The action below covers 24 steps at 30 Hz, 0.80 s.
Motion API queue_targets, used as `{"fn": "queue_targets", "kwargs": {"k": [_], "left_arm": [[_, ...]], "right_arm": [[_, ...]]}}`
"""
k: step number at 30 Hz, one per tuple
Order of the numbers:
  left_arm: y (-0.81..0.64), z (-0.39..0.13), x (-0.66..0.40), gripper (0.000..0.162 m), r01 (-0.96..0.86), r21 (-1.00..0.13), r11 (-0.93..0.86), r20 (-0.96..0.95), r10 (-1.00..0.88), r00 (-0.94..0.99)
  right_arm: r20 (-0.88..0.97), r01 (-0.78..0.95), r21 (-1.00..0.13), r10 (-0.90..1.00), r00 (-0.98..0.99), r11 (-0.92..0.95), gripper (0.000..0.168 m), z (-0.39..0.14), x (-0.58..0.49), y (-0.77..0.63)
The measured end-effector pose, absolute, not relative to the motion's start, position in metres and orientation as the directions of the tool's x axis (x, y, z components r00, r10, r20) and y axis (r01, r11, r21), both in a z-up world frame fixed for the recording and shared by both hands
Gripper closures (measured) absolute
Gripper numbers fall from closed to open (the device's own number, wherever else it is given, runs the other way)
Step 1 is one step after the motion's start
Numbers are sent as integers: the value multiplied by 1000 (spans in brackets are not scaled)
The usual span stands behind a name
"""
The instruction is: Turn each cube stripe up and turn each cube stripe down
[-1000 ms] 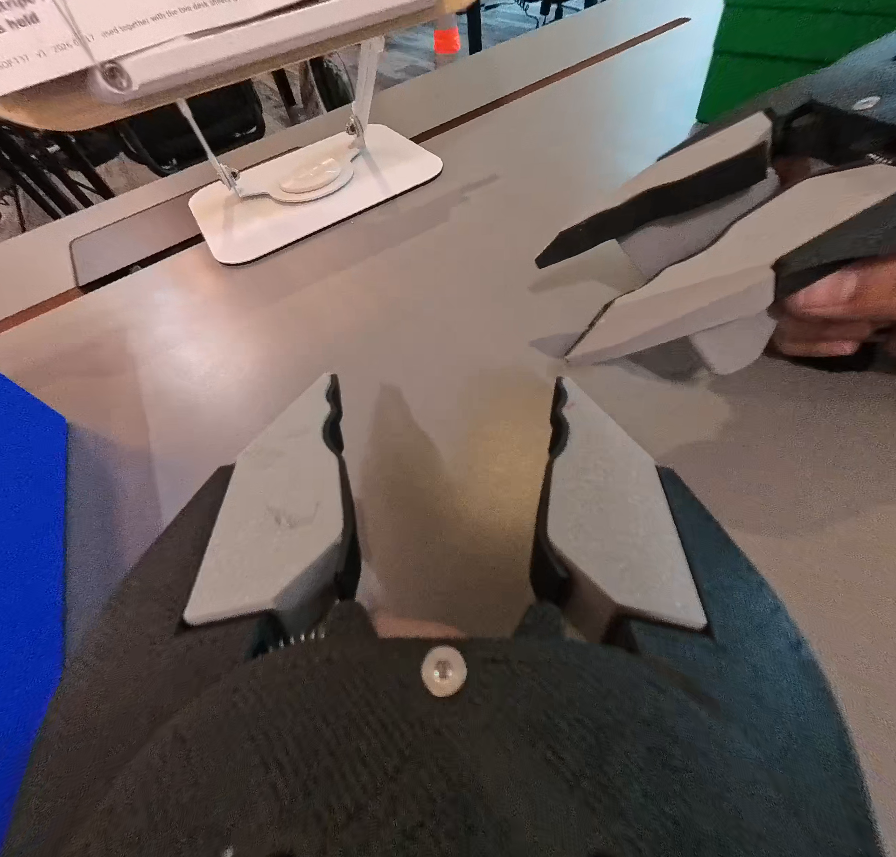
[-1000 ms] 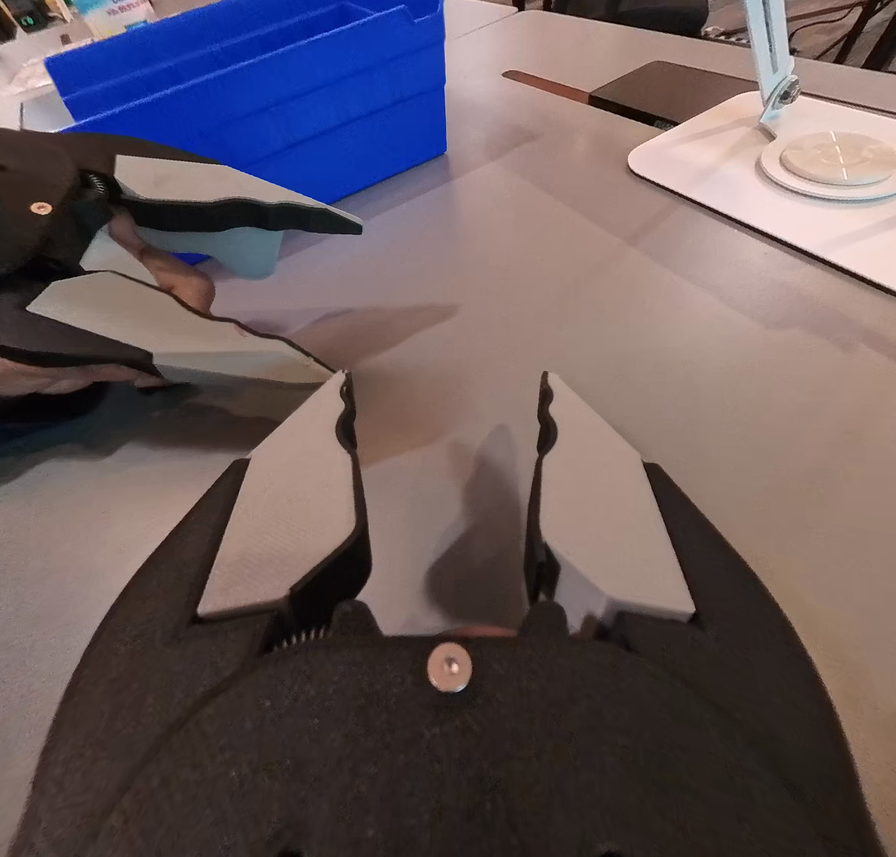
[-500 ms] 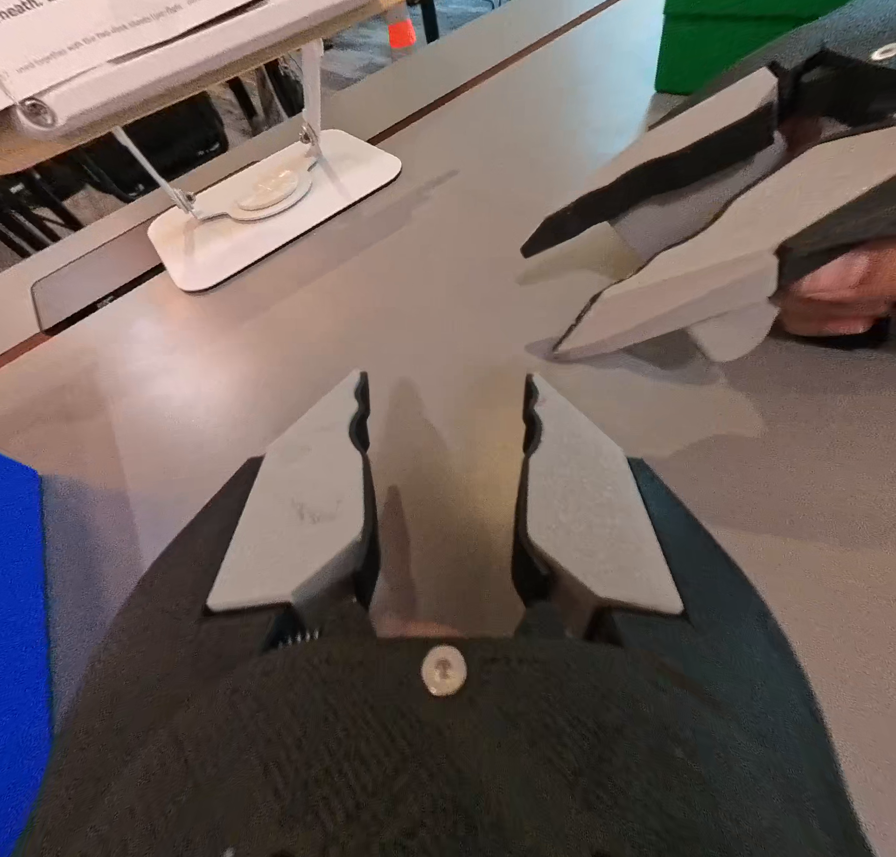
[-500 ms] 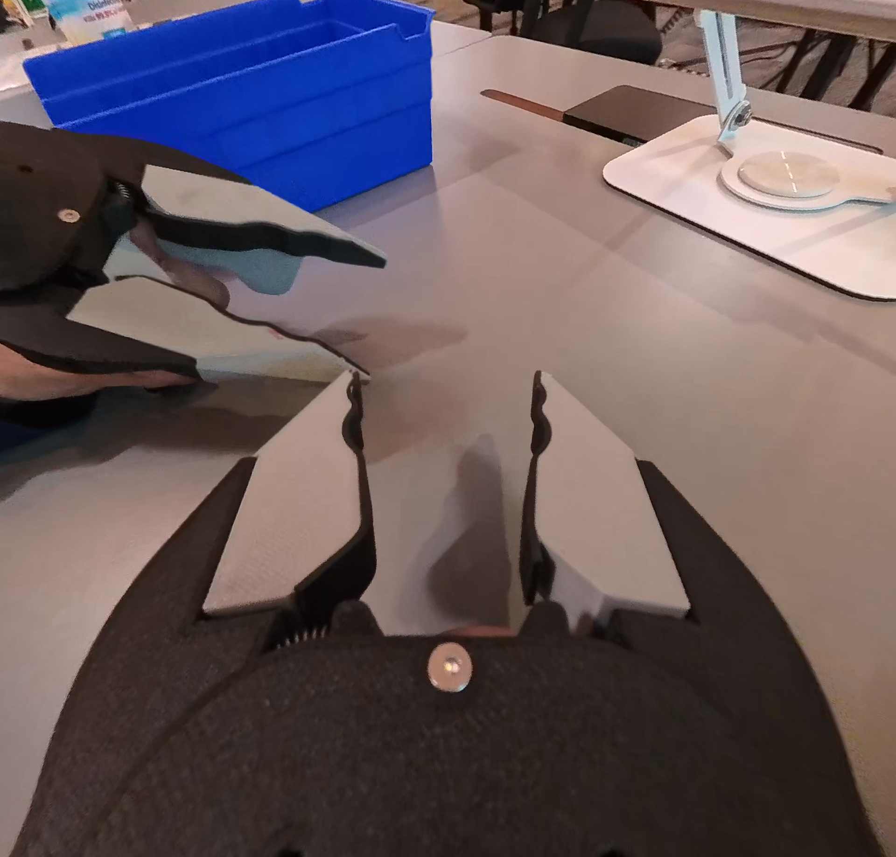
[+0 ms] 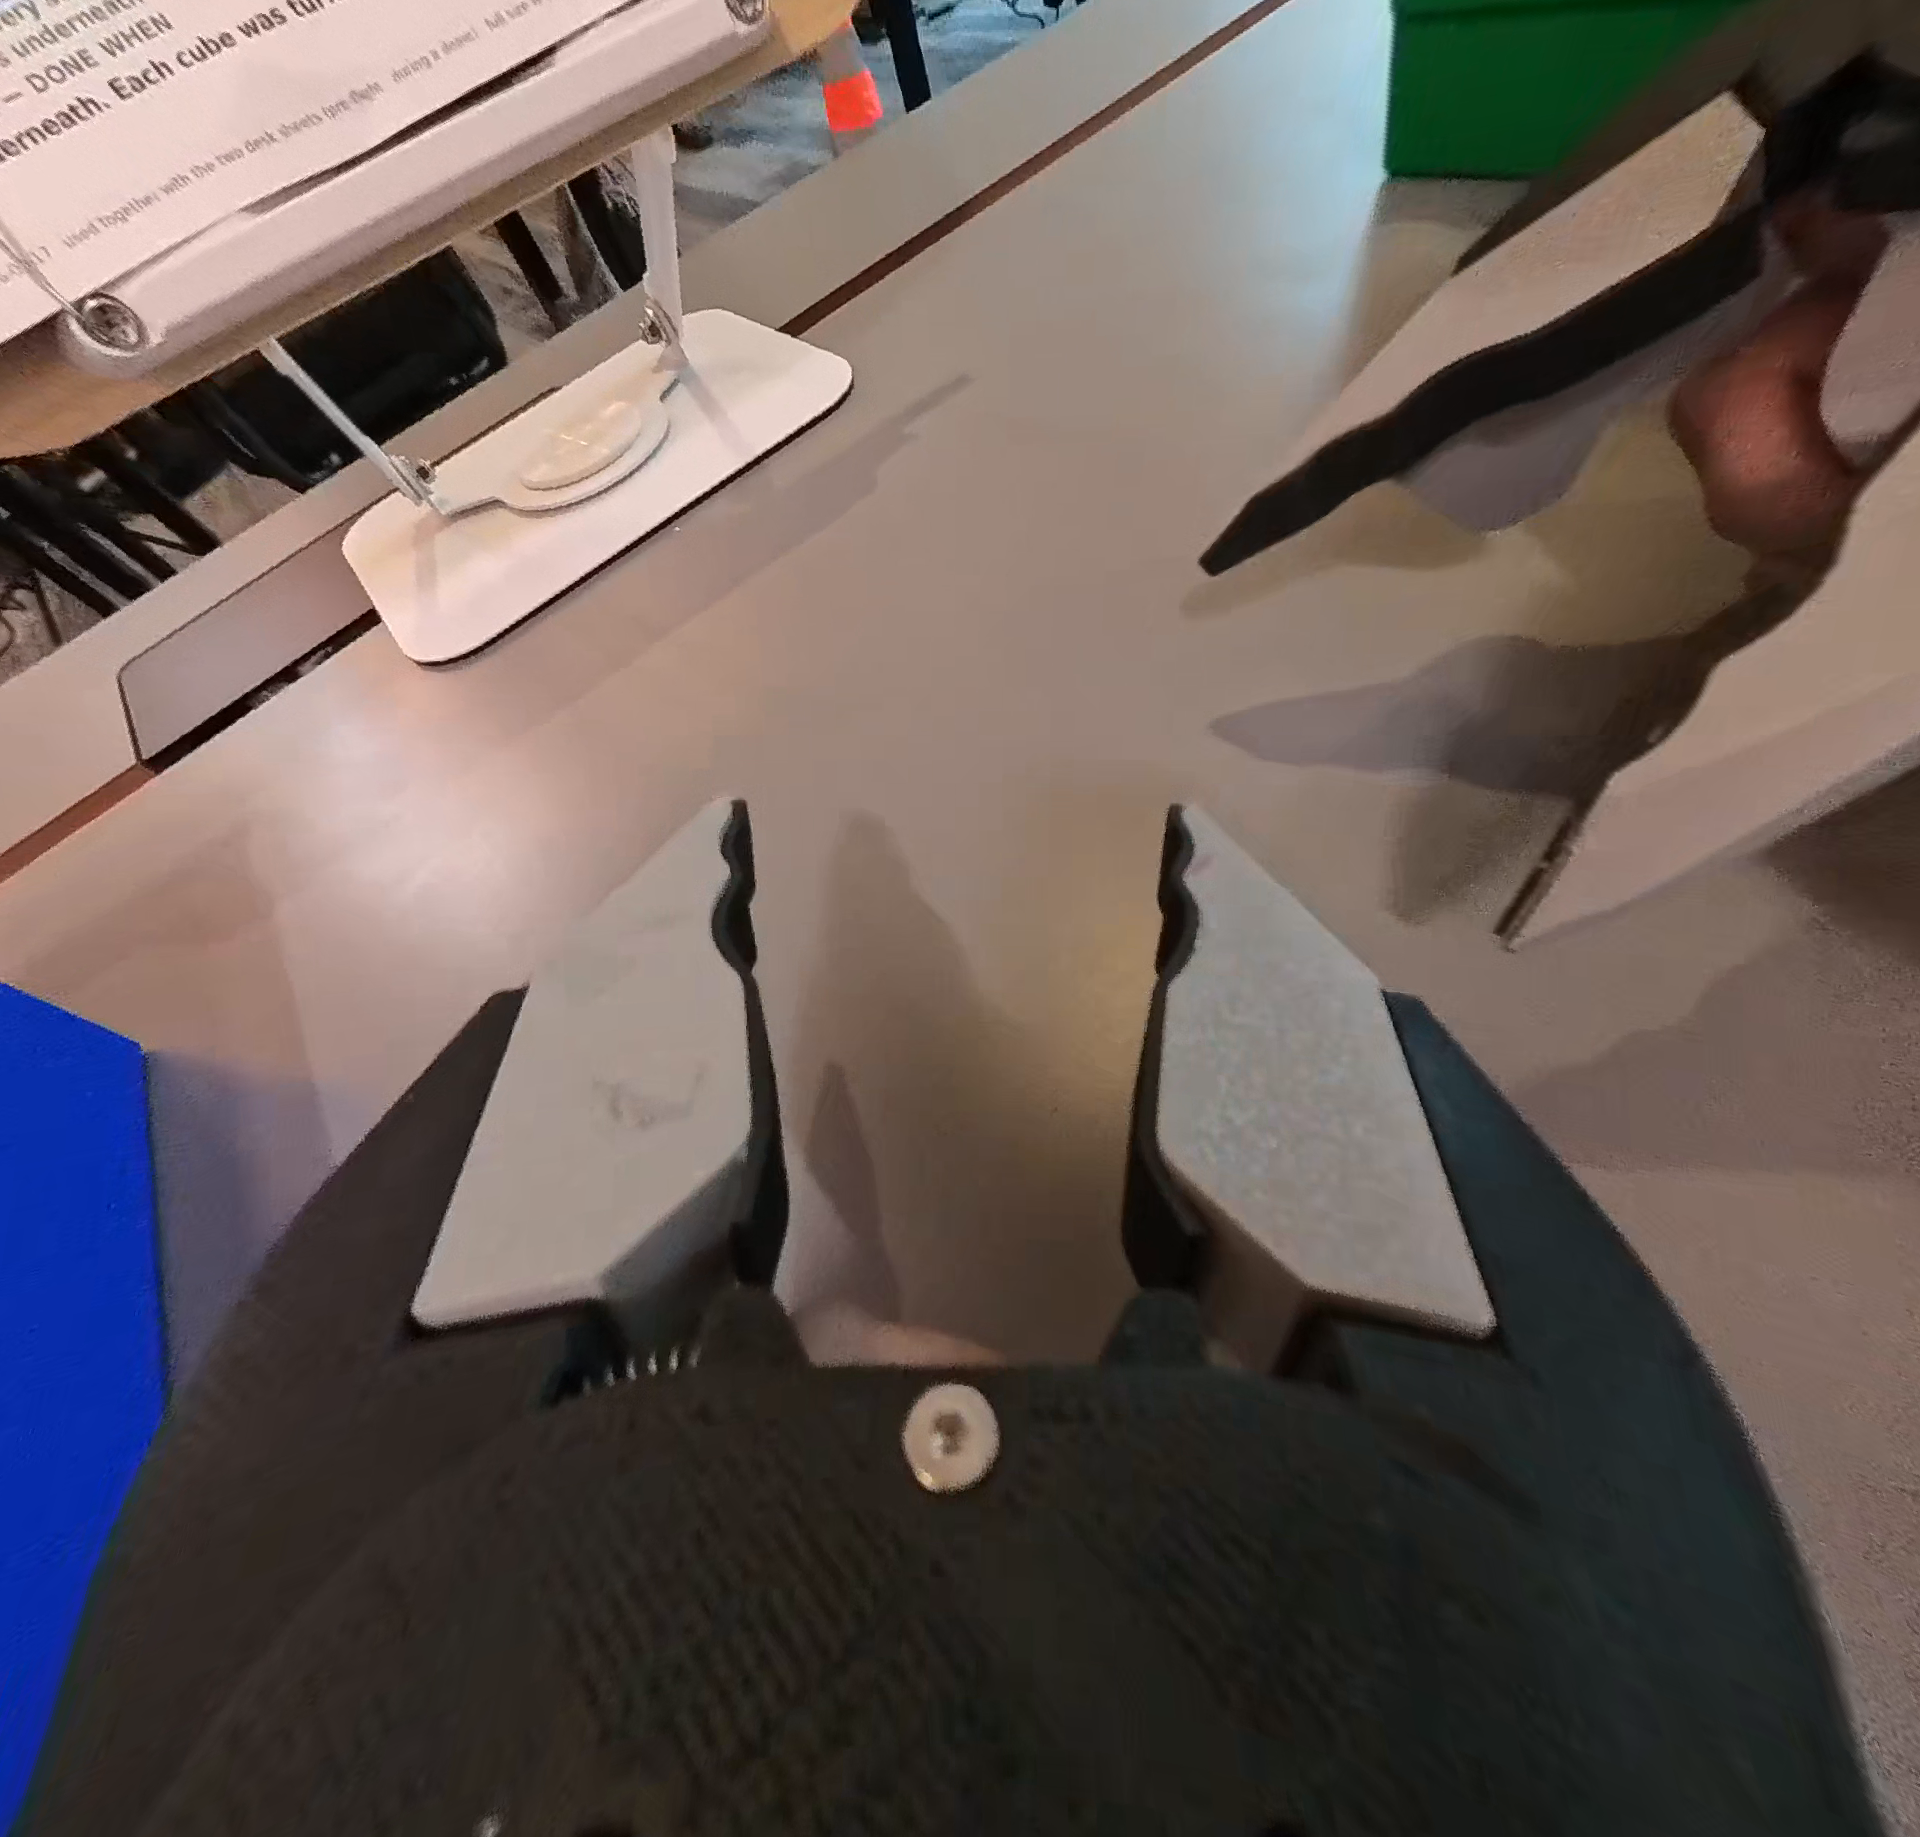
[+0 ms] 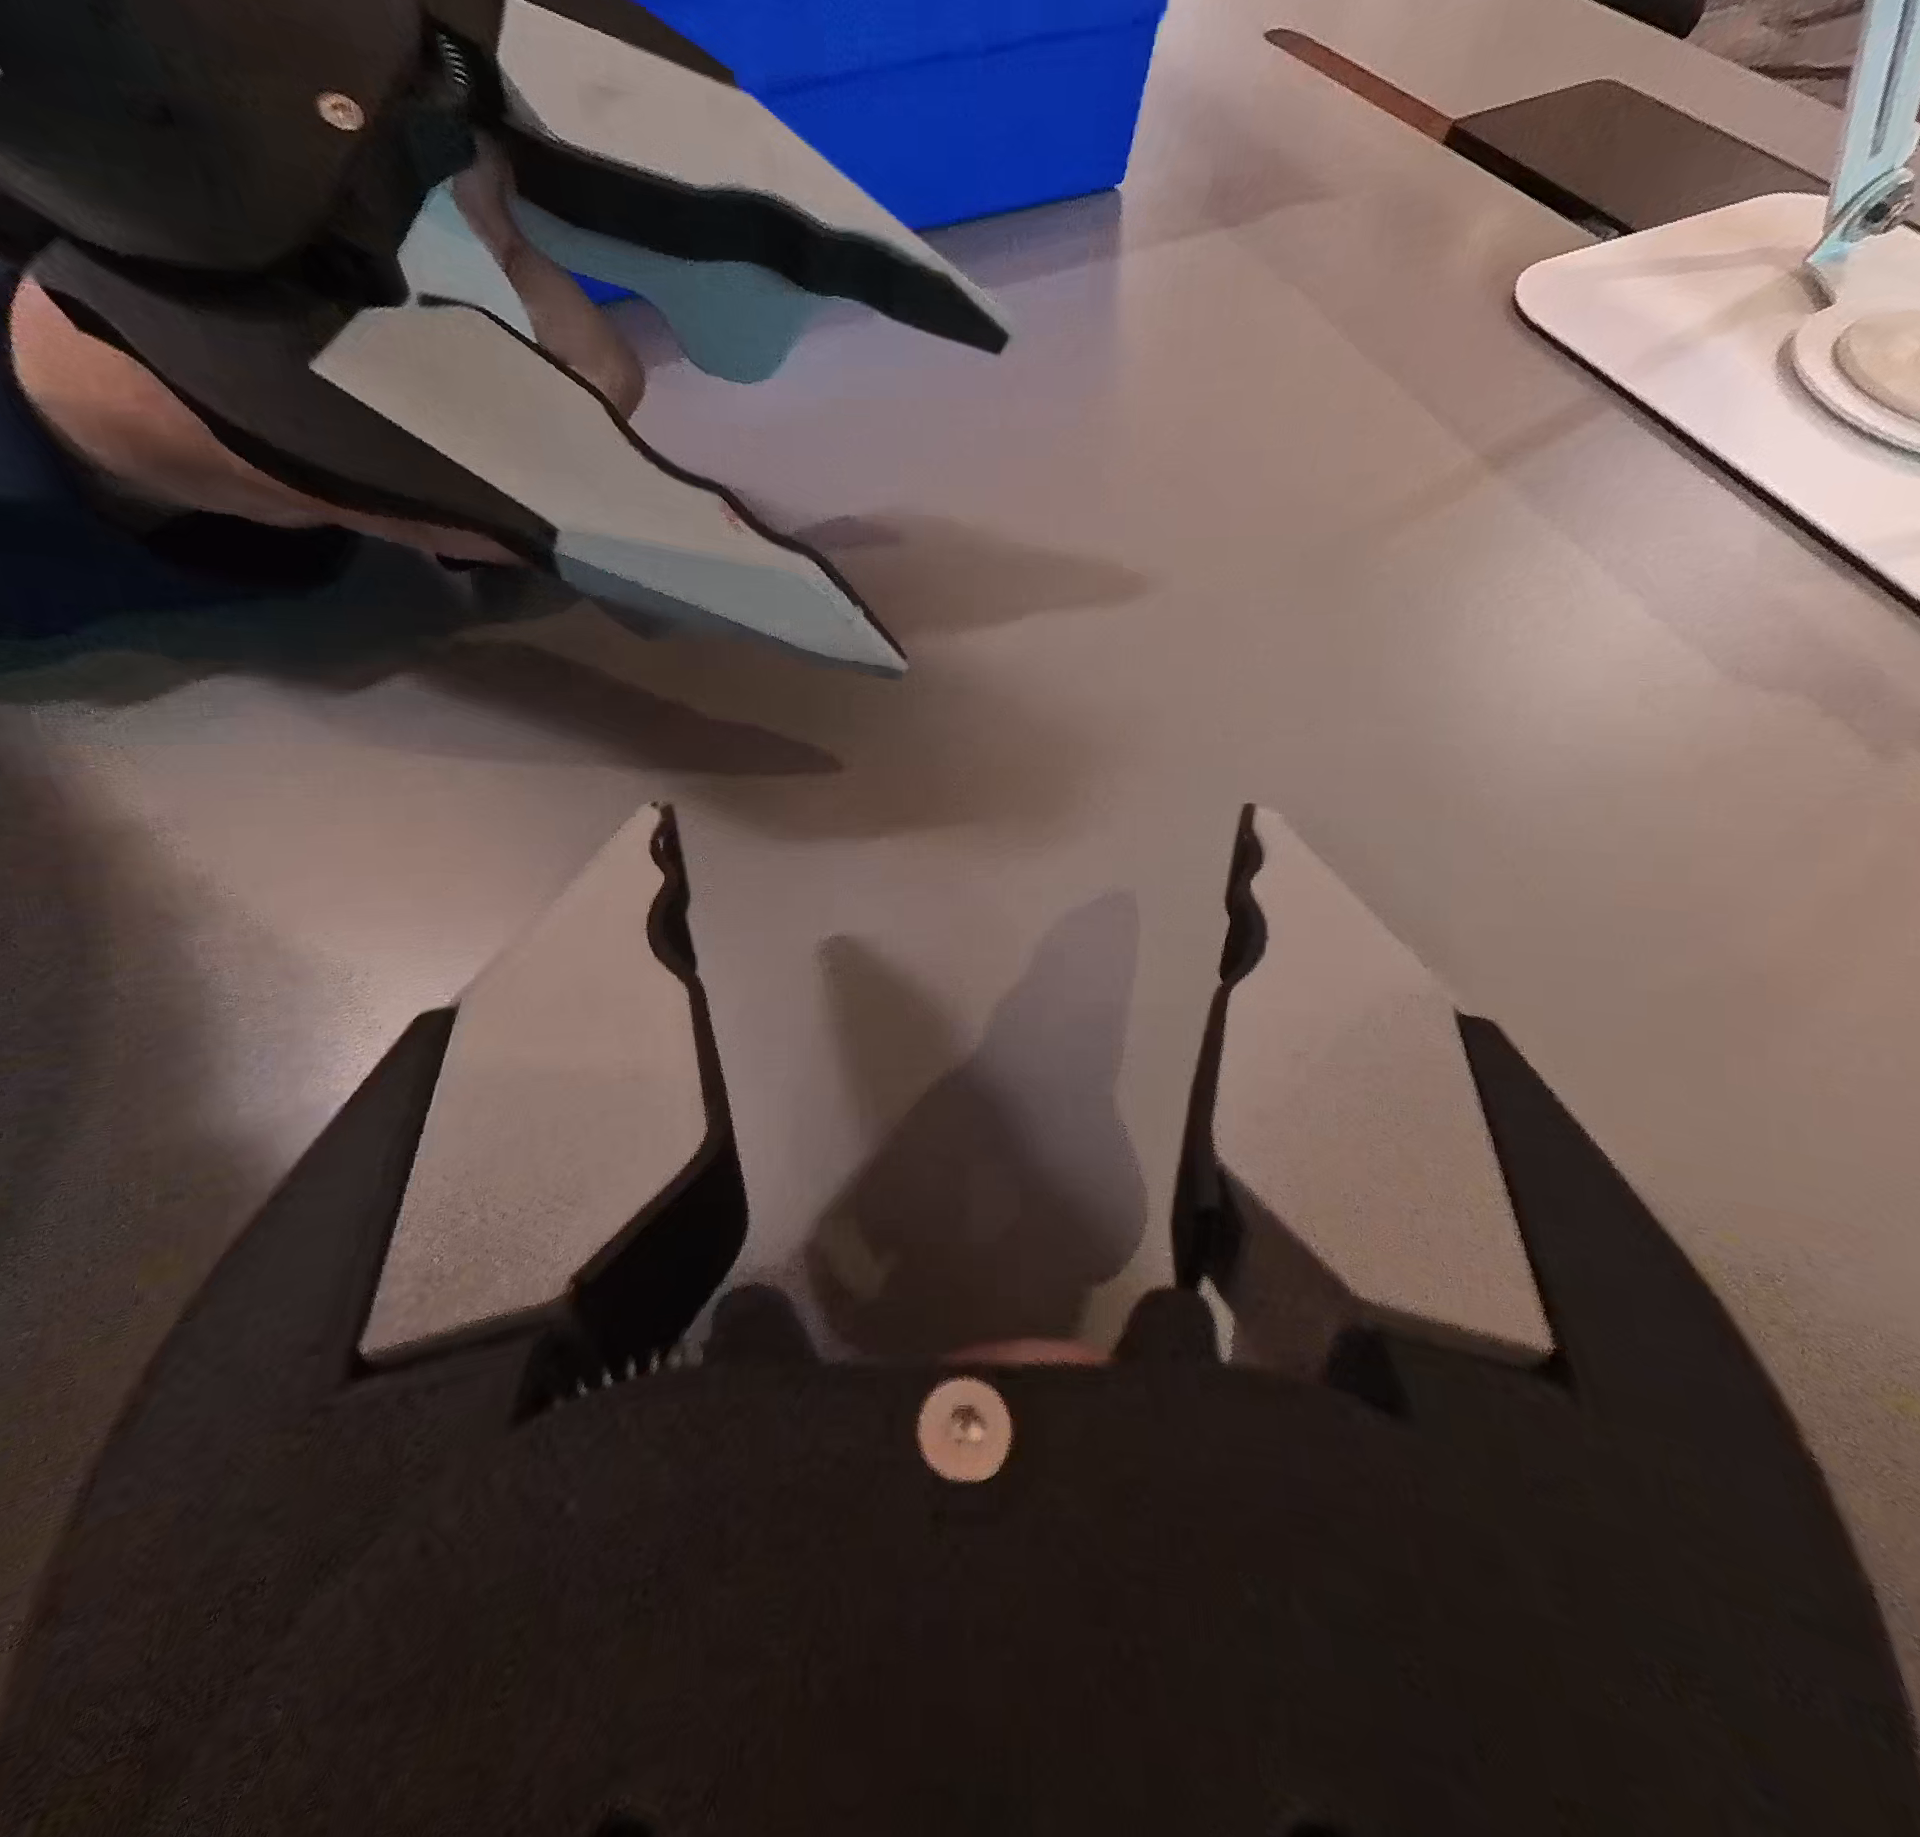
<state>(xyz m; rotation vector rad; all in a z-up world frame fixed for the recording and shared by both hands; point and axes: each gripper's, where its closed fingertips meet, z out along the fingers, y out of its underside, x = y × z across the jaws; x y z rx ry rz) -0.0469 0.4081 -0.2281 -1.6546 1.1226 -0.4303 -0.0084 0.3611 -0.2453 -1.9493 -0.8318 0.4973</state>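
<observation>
Left gripper (image 5: 951,821): jaws wide apart with nothing between them, over bare table (image 5: 935,592).
Right gripper (image 6: 951,821): jaws spread wide, also empty; in the left wrist view it shows at 2 o'clock, blurred.
Cubes: none visible in either view, so where they lie cannot be told.
Bin (image 6: 935,73): blue, at 12 o'clock in the right wrist view, behind the left gripper; its inside is out of sight here.
Stand (image 5: 603,509): white base at 10 o'clock in the left wrist view, carrying a printed sheet (image 5: 312,73).
Green box (image 5: 1558,52): at 1 o'clock, at the far edge.
Progress: no cube is held or on the table, so nothing shows as turned; likely either the very start or the very end, and the pictures do not settle which.
</observation>
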Motion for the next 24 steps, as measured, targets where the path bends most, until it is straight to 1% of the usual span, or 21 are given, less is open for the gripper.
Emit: {"fn": "queue_targets", "kwargs": {"k": [2, 5, 10, 15, 21, 24], "left_arm": [[409, -232, -47, 85, -470, -881, -46, -220, -841, 495], [411, -229, -48, 88, -438, -897, -60, -193, -838, 510], [410, -229, -50, 89, -447, -893, -46, -215, -829, 516], [413, -232, -55, 89, -478, -877, -38, -257, -805, 535], [422, -222, -60, 91, -442, -897, -17, -274, -763, 585], [425, -217, -63, 96, -421, -907, 0, -283, -741, 609]], "right_arm": [[-19, 340, -876, 728, 685, -343, 65, -245, -9, 363], [-44, 310, -885, 726, 687, -347, 65, -242, -6, 365], [-82, 252, -895, 692, 717, -368, 68, -237, 4, 372], [-46, 271, -895, 678, 734, -355, 70, -238, 5, 374], [-24, 258, -908, 654, 756, -331, 72, -234, 10, 375], [-28, 235, -915, 633, 773, -328, 72, -231, 15, 378]]}}
